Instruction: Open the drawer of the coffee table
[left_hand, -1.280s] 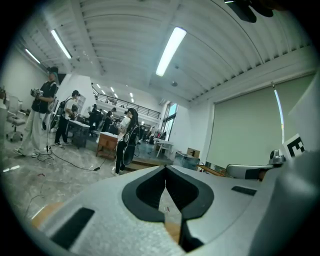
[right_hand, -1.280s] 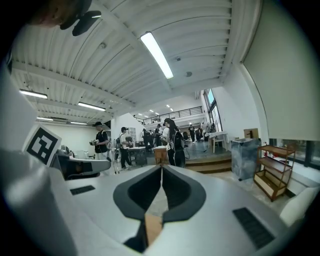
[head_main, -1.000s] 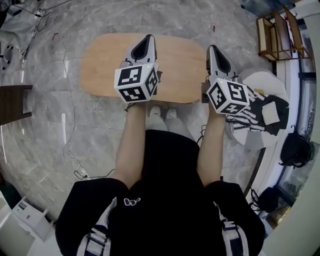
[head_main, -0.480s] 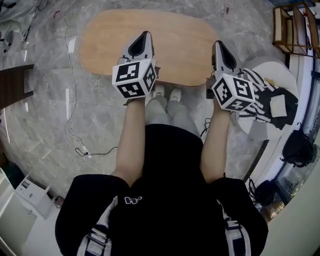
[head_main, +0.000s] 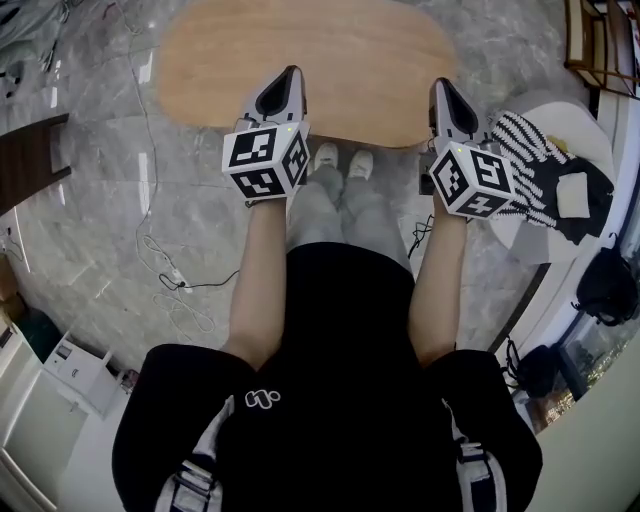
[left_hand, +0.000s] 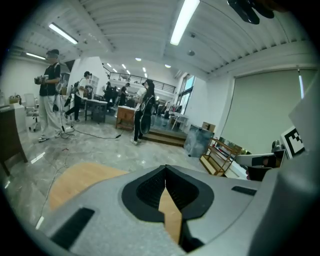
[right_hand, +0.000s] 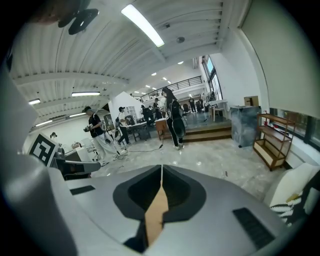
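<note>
Now lower: left gripper (head_main: 291, 74), right gripper (head_main: 440, 85).

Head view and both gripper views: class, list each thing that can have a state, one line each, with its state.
left tool: shut, nothing between its jaws
right tool: shut, nothing between its jaws
coffee table: top bare; its drawer cannot be seen from above

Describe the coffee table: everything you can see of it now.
The coffee table shows a rounded, oblong top that looks like light matte wood, with nothing on it, standing on the grey marble floor. From above only the top shows: no drawer, handle or legs. The person's shoes stand at its near edge. The shut left gripper and right gripper overlap that edge; contact cannot be told.
</note>
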